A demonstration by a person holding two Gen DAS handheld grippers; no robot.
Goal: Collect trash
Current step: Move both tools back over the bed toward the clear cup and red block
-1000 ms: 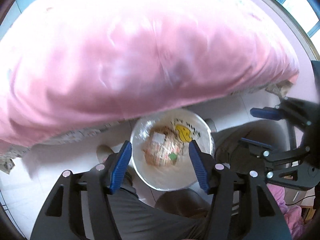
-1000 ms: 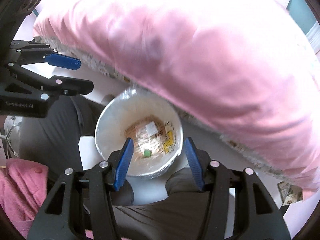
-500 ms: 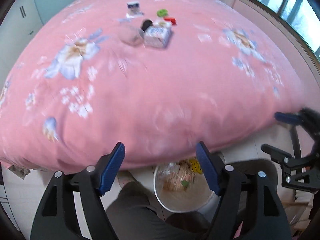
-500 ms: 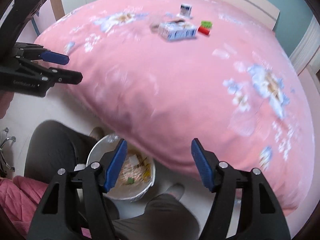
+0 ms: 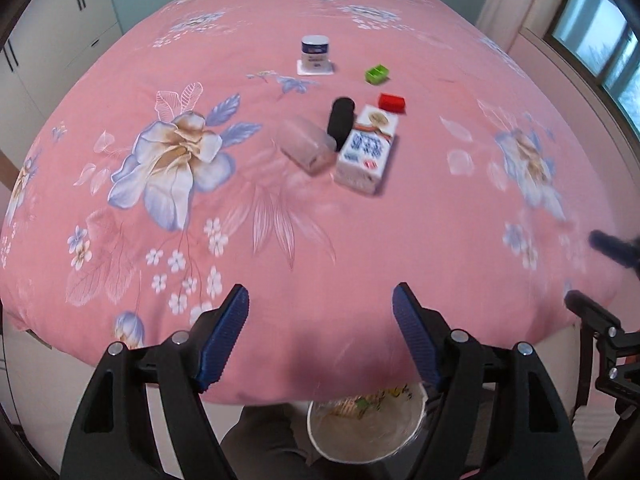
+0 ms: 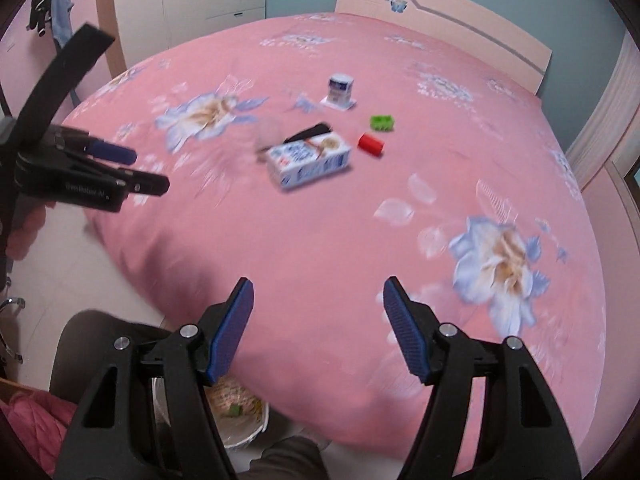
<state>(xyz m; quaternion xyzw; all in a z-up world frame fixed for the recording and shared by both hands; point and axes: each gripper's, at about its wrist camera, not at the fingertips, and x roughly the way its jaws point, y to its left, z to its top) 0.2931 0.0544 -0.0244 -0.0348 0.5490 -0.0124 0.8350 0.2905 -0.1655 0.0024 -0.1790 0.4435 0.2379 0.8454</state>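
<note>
Blue-white carton (image 5: 367,148) lying flat mid-bed, w/ clear plastic container (image 5: 306,147) just left, black item (image 5: 341,118) btwn/behind, red block (image 5: 392,103) and green block (image 5: 377,74) farther right, small white jar (image 5: 315,53) on far side. All on pink floral bed (image 5: 280,220). White trash bin (image 5: 366,424) on floor at near edge. Left gripper (image 5: 320,336) fingers spread wide, empty; right gripper (image 6: 318,328) same, low over near bed.
</note>
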